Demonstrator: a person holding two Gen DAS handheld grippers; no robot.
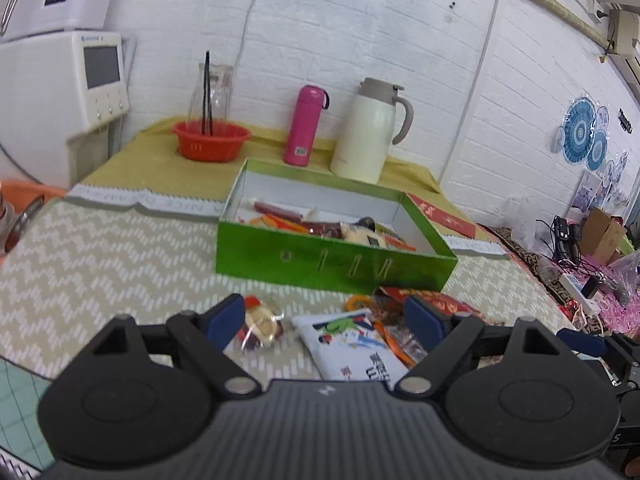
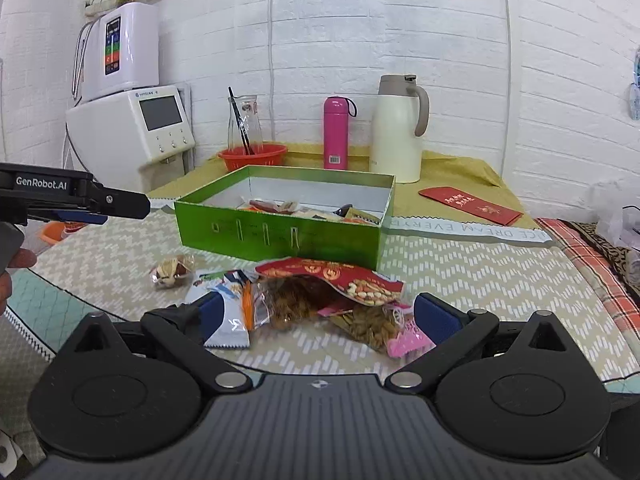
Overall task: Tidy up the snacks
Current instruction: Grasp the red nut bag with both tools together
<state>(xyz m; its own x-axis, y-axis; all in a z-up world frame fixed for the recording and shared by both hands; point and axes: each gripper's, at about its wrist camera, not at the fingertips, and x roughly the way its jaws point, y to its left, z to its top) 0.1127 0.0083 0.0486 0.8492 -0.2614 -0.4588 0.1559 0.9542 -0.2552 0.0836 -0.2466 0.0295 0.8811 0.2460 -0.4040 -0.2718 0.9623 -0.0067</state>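
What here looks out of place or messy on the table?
Several snack packets lie loose and overlapping on the mat in front of the green box, not inside it. The red nut bag looks torn open. Nothing seems spilled.

Lived-in home room, white brick-pattern wall (image 2: pixel 440 40), water purifier (image 2: pixel 128 52), cream thermos jug (image 2: pixel 398 140), pink flask (image 2: pixel 335 136), cloth-covered worktop (image 2: pixel 480 280), cluttered side bedding (image 1: pixel 592 280)

Your left gripper (image 1: pixel 325 320): jaws wide, nothing between pads | below it: white snack packet (image 1: pixel 352 346) on tabletop (image 1: pixel 100 256) | beyond: green box (image 1: pixel 320 264) holding snacks
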